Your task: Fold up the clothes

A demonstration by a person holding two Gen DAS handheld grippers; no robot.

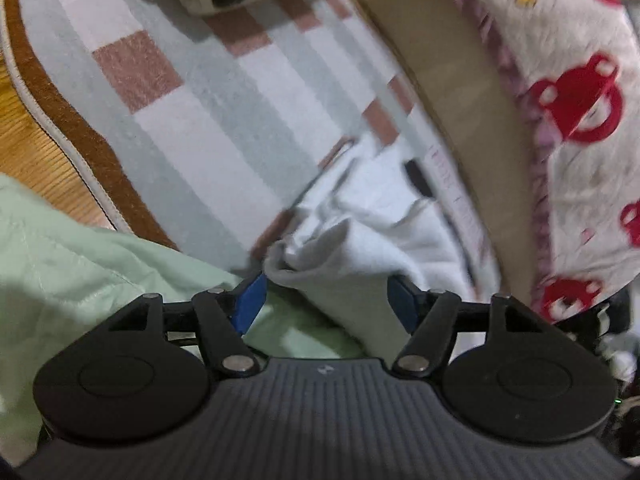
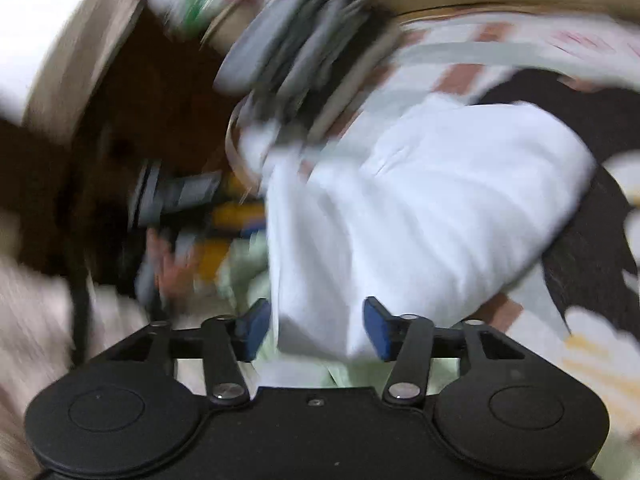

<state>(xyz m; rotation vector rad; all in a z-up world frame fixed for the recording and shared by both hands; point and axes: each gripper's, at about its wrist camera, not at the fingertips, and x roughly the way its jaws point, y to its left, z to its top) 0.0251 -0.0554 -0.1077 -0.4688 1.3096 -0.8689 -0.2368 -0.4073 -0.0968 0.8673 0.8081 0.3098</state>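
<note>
A white garment [image 1: 360,236] is spread on a checked sheet [image 1: 208,120], a fold of it lying between the released jaws of the left gripper [image 1: 326,300]. Another white fold [image 2: 320,332] is seen between the released right gripper [image 2: 316,328] jaws, unpressed. A pale green cloth [image 1: 100,264] lies beside.

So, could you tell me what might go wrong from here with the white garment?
1. Both the left gripper and the right gripper stand open with the white garment between the pads, so it may slump and lose its fold.
2. The light green cloth lies right under the white fabric; a re-grip could catch both layers.
3. The right wrist view is heavily blurred, so aiming a new grip looks unreliable.
</note>
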